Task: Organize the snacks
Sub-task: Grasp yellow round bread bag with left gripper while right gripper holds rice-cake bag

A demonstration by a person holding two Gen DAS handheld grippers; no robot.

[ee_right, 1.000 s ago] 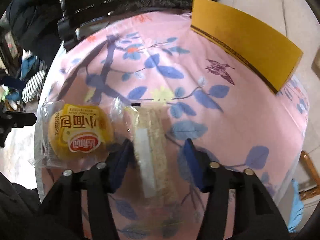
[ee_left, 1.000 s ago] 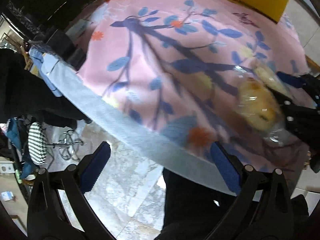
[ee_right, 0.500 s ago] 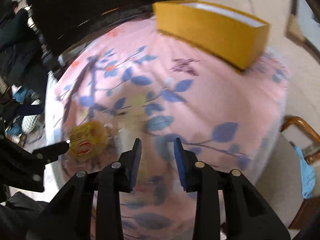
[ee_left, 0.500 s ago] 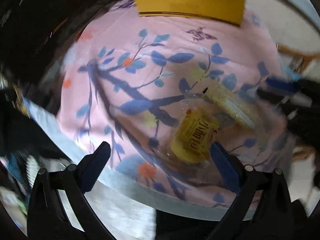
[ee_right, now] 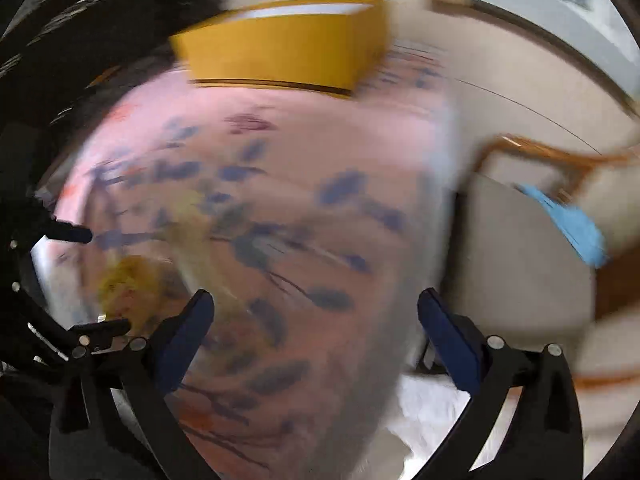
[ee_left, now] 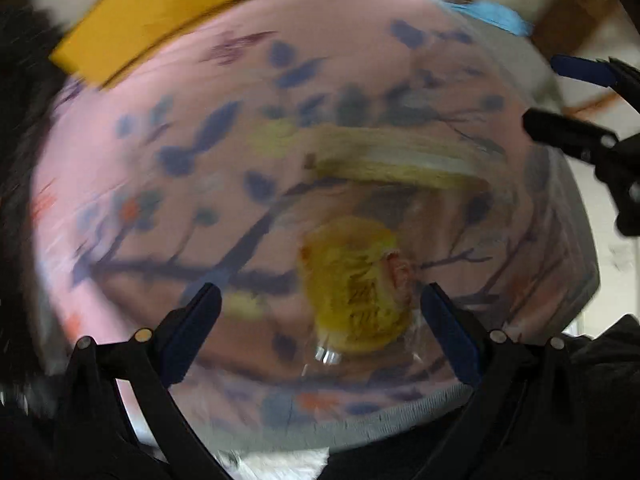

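Since a second ago both views have swung and blurred, and the right gripper (ee_right: 316, 320) has just been opening, nothing between its wide jaws. Left gripper (ee_left: 320, 316) gapes too, over the round yellow bun packet (ee_left: 356, 284), low centre. Long pale cracker bar (ee_left: 400, 156) lies crosswise above it on the pink cloth (ee_left: 120, 160); yellow box (ee_right: 280, 52) upper centre.

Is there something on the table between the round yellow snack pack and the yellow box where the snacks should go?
Yes. The long pale snack bar lies across the cloth between the round yellow snack pack and the yellow box. Beyond it only bare tablecloth shows. The frames are blurred.
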